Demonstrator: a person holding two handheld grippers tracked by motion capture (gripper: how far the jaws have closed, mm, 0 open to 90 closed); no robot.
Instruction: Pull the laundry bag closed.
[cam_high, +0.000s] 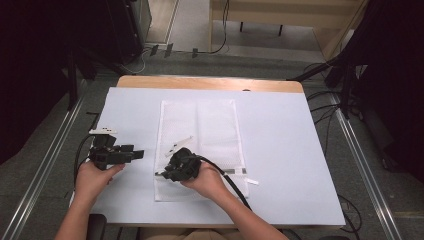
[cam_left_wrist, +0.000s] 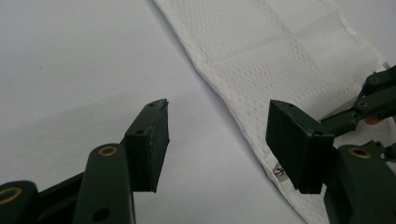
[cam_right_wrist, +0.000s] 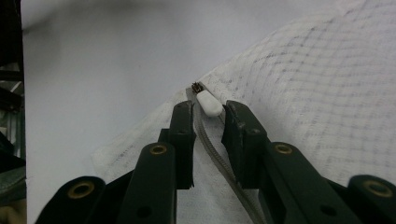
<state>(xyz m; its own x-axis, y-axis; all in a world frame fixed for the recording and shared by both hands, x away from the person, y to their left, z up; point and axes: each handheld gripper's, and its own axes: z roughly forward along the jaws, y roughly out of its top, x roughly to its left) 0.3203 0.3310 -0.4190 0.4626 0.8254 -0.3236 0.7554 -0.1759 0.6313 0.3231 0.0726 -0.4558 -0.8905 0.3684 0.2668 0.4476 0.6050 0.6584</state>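
A white mesh bag (cam_high: 200, 125) lies flat in the middle of the white table cover (cam_high: 285, 150). My right gripper (cam_high: 161, 174) is low over the bag's near left edge and points left. In the right gripper view its jaws (cam_right_wrist: 208, 111) stand a little apart on either side of the grey zipper tape (cam_right_wrist: 212, 149). The white zipper pull (cam_right_wrist: 208, 103) lies just at their tips, and the pads do not press on it. My left gripper (cam_high: 139, 152) hovers left of the bag, open and holding nothing (cam_left_wrist: 219, 112), facing the bag's edge (cam_left_wrist: 280, 51).
Two thin white strips (cam_high: 180, 142) lie on the bag. A small white tag (cam_high: 252, 181) sits by its near right corner. The right gripper's black cable (cam_high: 230, 182) trails toward the table's front. The wooden table edge (cam_high: 210, 82) runs along the far side.
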